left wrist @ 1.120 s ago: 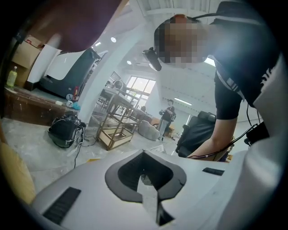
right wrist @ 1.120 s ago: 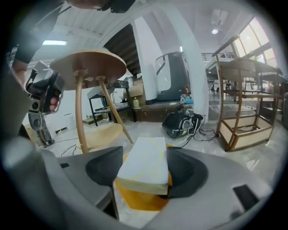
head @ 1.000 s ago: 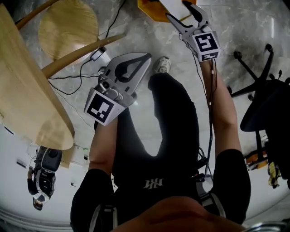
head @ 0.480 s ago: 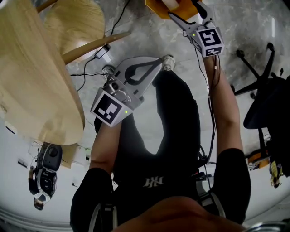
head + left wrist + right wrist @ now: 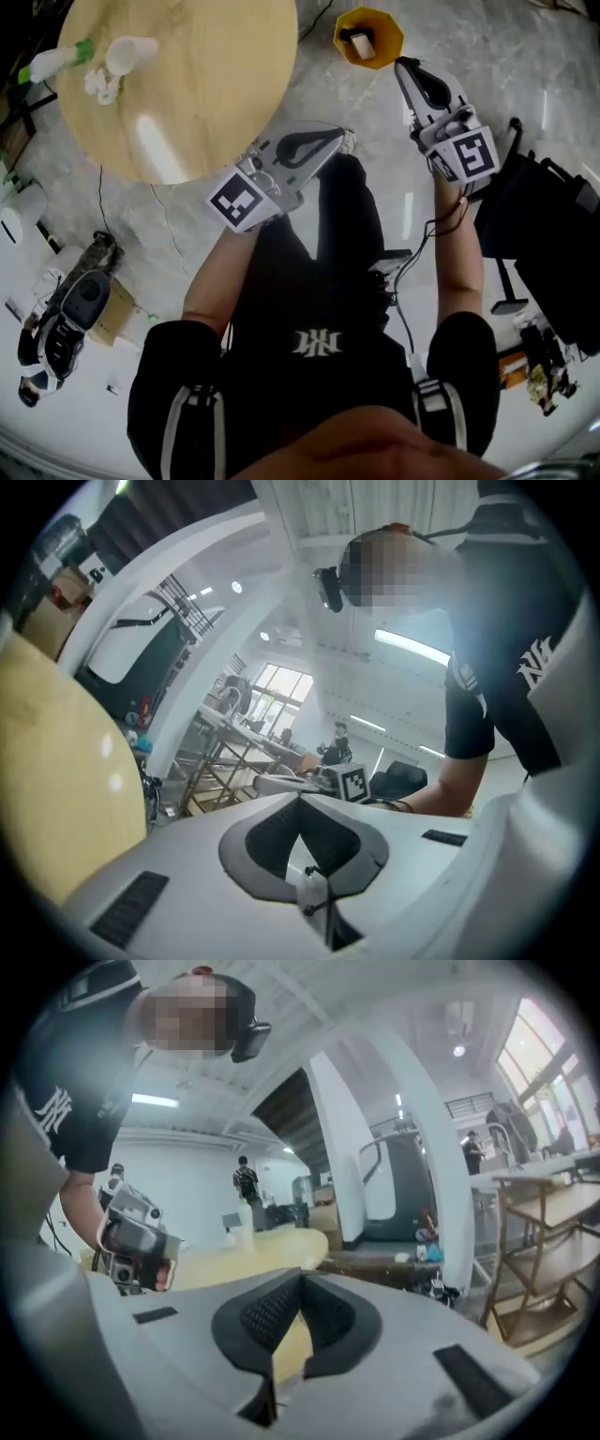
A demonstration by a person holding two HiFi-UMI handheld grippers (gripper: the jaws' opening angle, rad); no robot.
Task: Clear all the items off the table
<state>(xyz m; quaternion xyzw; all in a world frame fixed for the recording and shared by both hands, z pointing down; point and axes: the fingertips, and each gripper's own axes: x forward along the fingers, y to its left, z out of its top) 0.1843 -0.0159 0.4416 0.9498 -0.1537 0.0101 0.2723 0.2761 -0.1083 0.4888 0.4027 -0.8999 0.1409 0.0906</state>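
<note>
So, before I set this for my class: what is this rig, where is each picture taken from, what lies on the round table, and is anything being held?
There is no robot here. A person in black holds a two-jaw tool in each hand. The head view comes from a camera on the person's head, looking steeply down. The other two views come from a camera riding on each tool, looking along its jaws. The left tool and the right tool are both shut and hold nothing; the right one's jaws have just closed on nothing. On the round wooden table are a white cup, a white crumpled thing beside it, and a white item with green parts, too small to name. On the floor near the right tool's tip sits an orange bin with something small and white inside.
</note>
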